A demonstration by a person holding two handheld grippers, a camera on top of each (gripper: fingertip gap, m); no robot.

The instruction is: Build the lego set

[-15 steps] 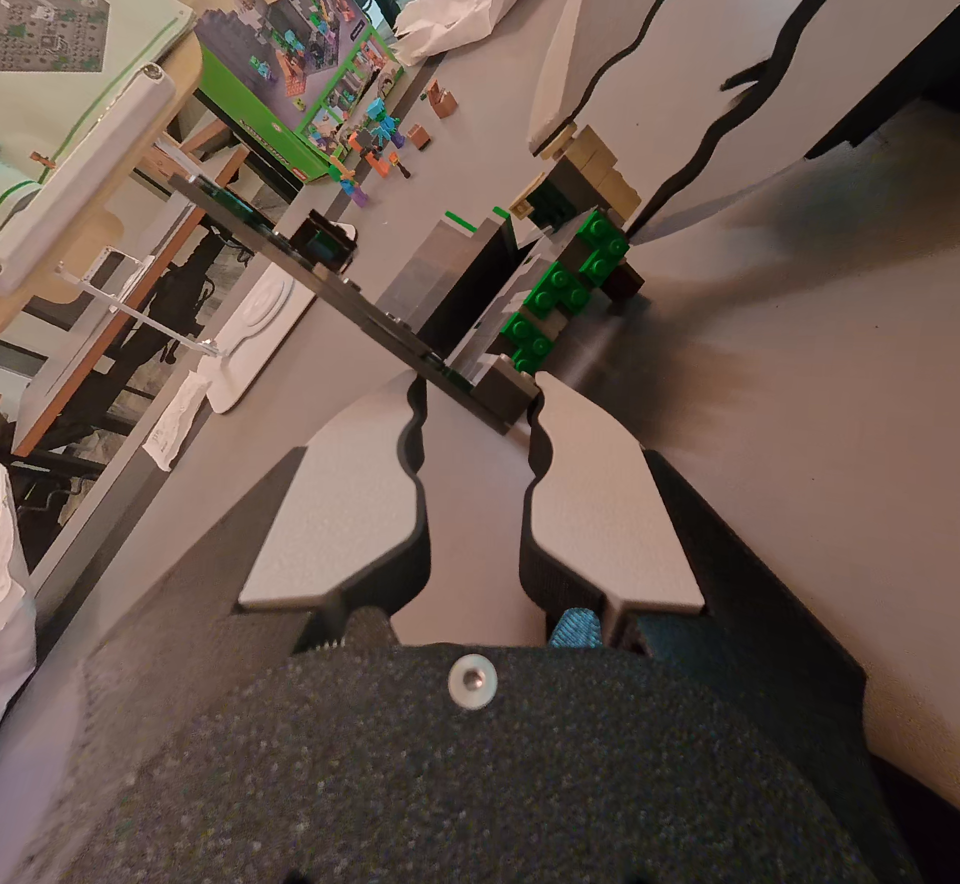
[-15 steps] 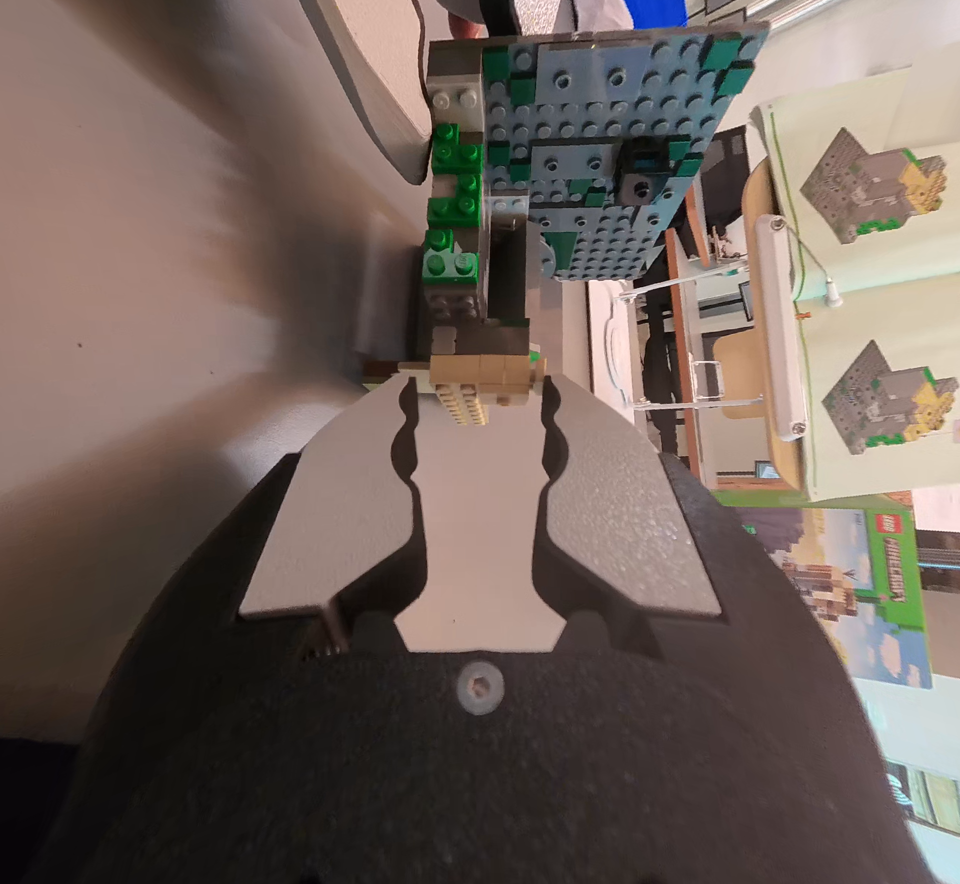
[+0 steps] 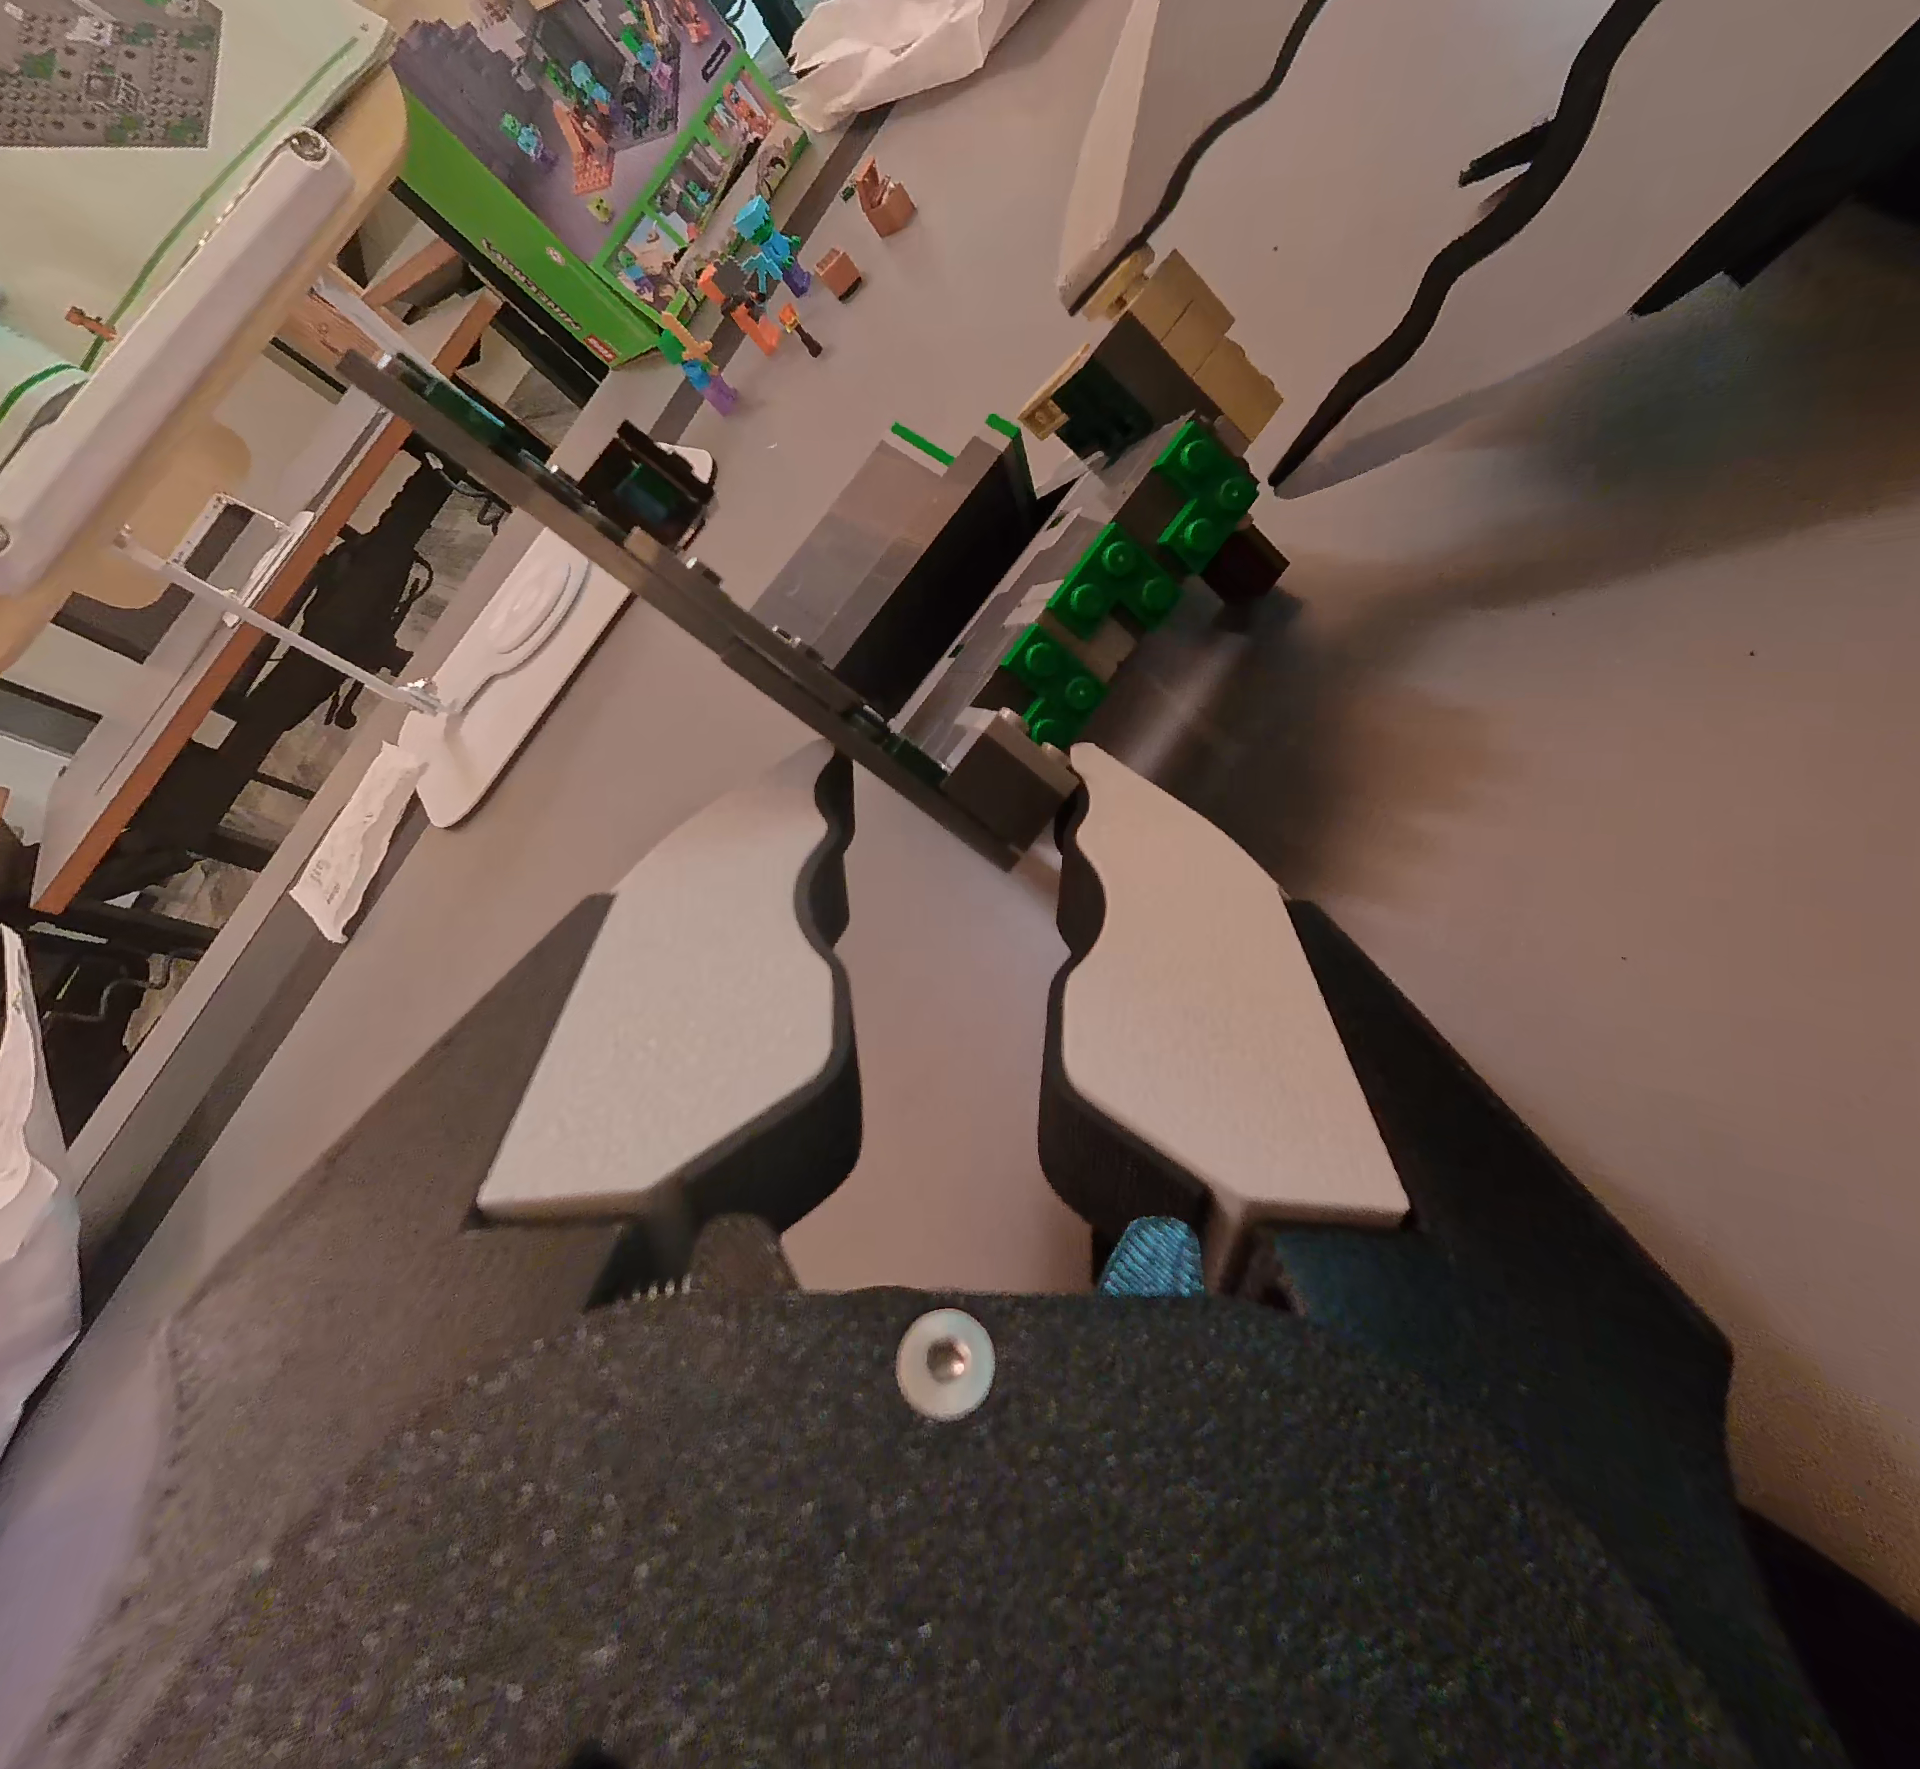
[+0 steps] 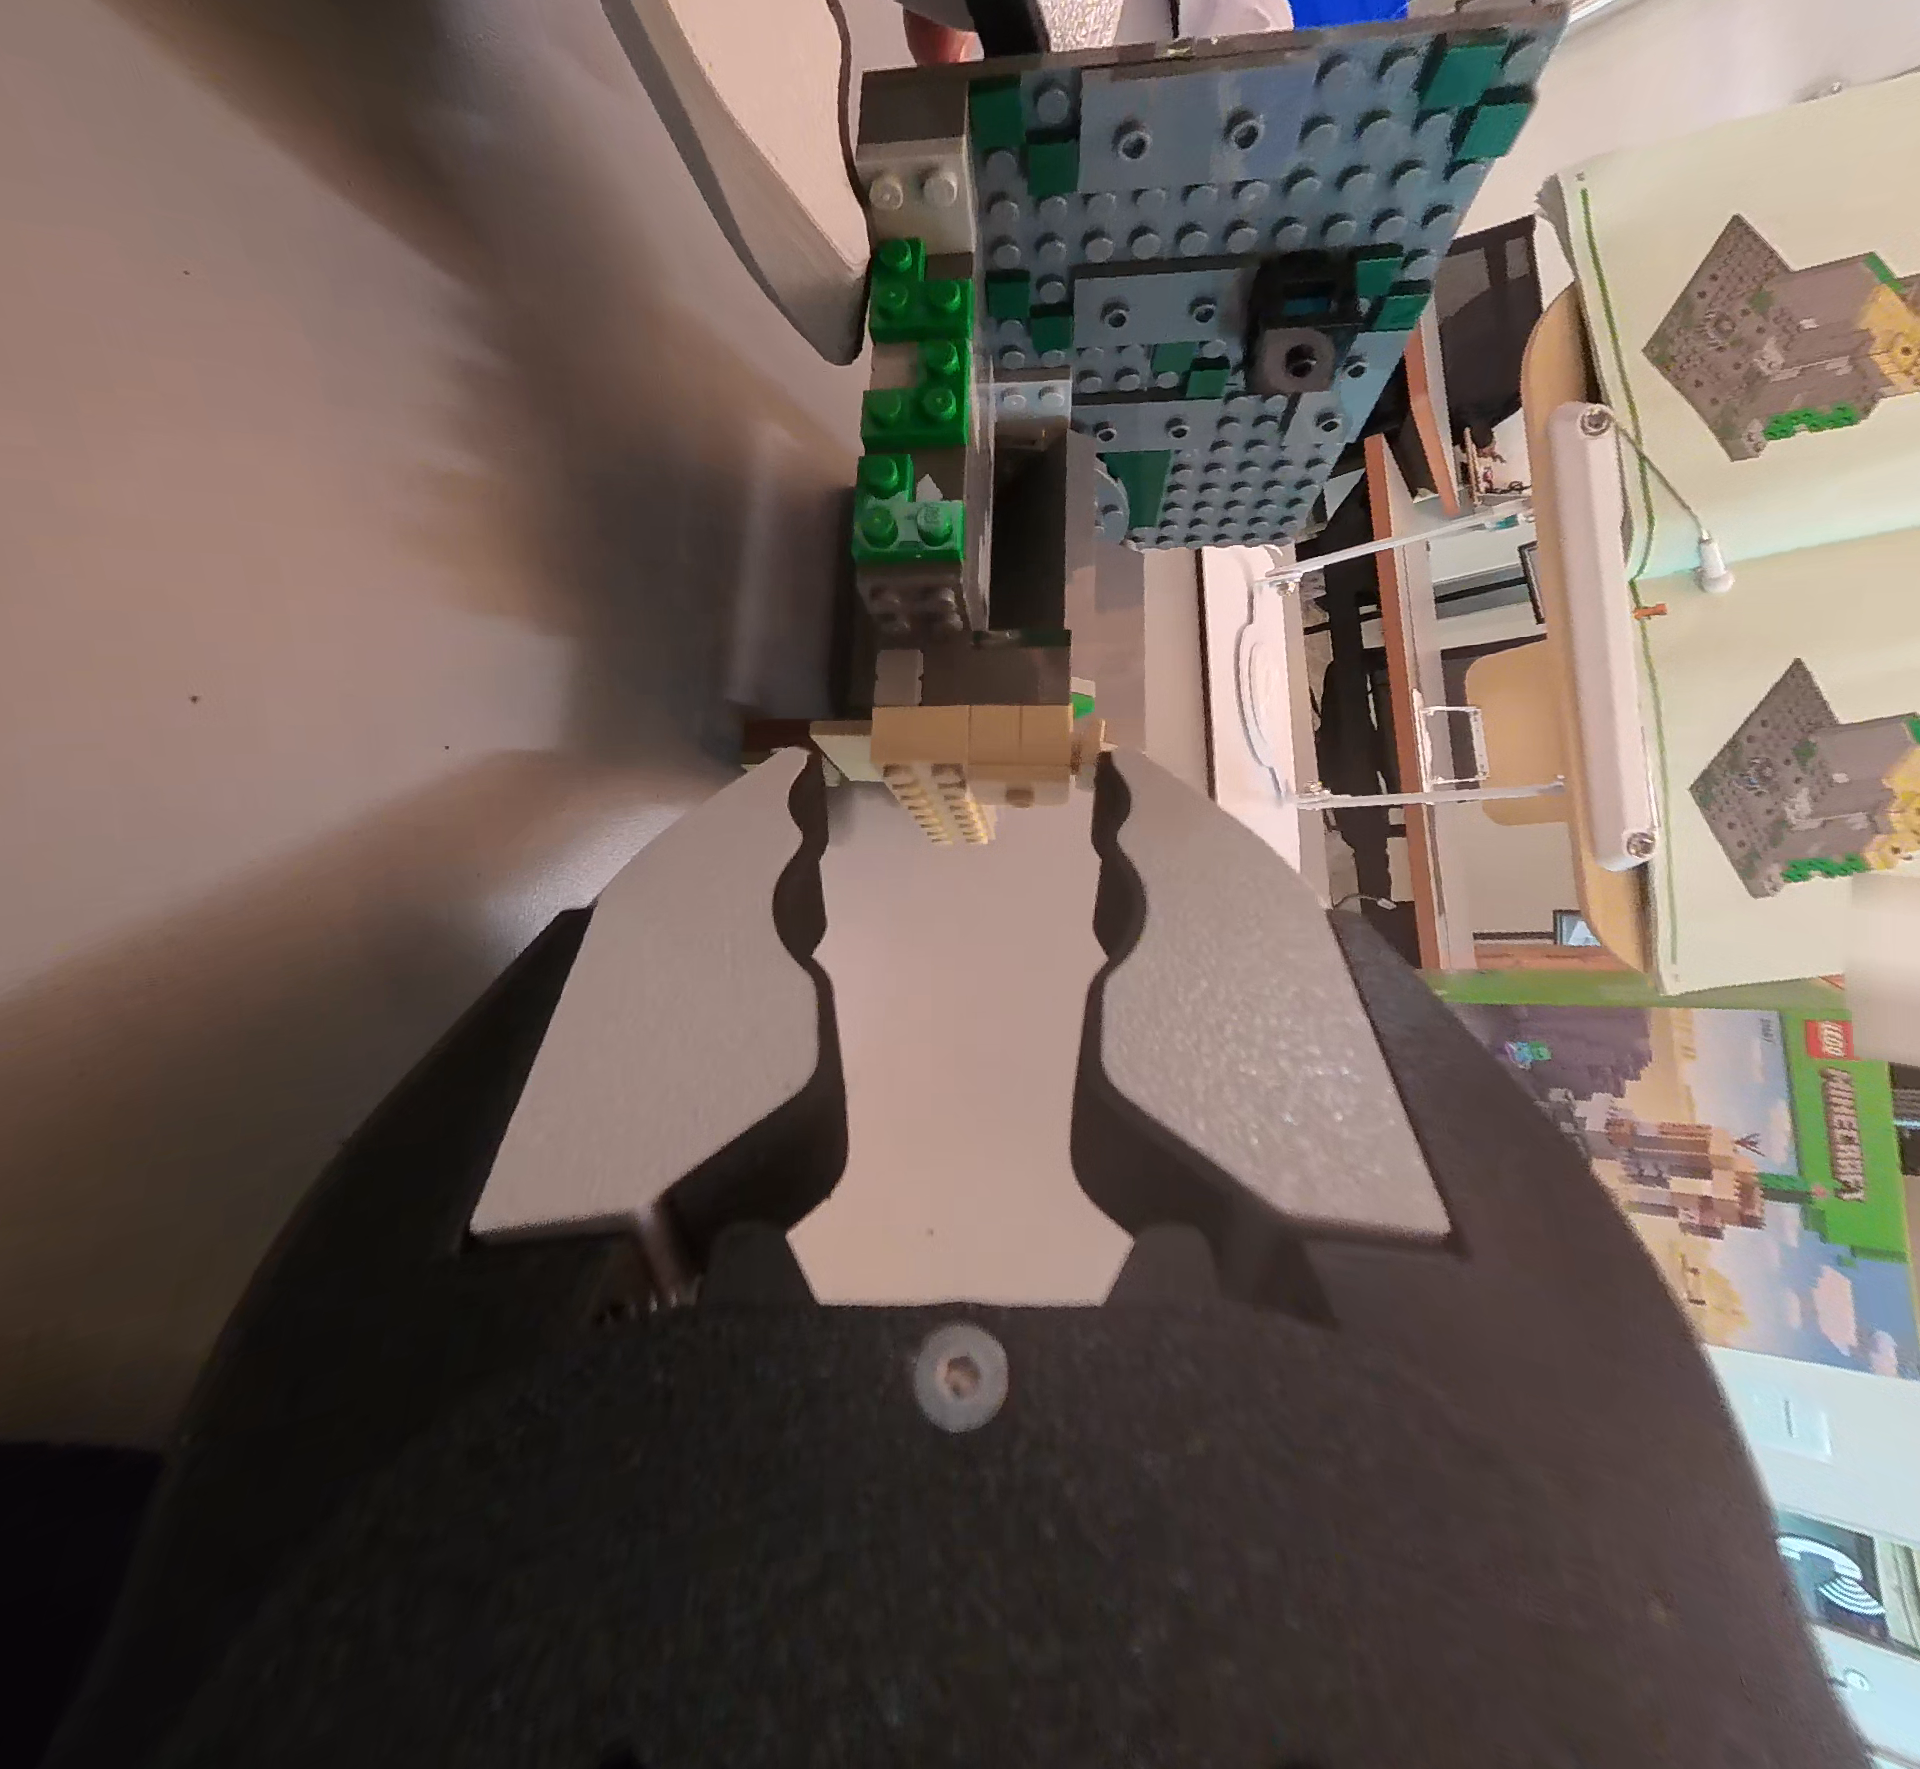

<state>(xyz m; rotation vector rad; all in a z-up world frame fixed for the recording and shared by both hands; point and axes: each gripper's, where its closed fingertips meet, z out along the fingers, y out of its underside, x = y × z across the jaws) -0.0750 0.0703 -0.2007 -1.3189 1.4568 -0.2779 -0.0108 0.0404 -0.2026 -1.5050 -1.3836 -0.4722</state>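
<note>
The lego model (image 3: 1049, 597) is held tipped on its side just above the grey worktop (image 3: 1558, 888), one claw at each end. The left claw (image 3: 956, 784) is clamped on the dark grey corner where the baseplate (image 4: 1247, 265) meets the wall; the right claw (image 4: 951, 769) is clamped on the tan bricks (image 4: 977, 743) at the opposite end. Judged from this, the step is turning or seating the model; both claws should squeeze evenly and move together, so the green studded pieces (image 4: 914, 400) don't pop off.
</note>
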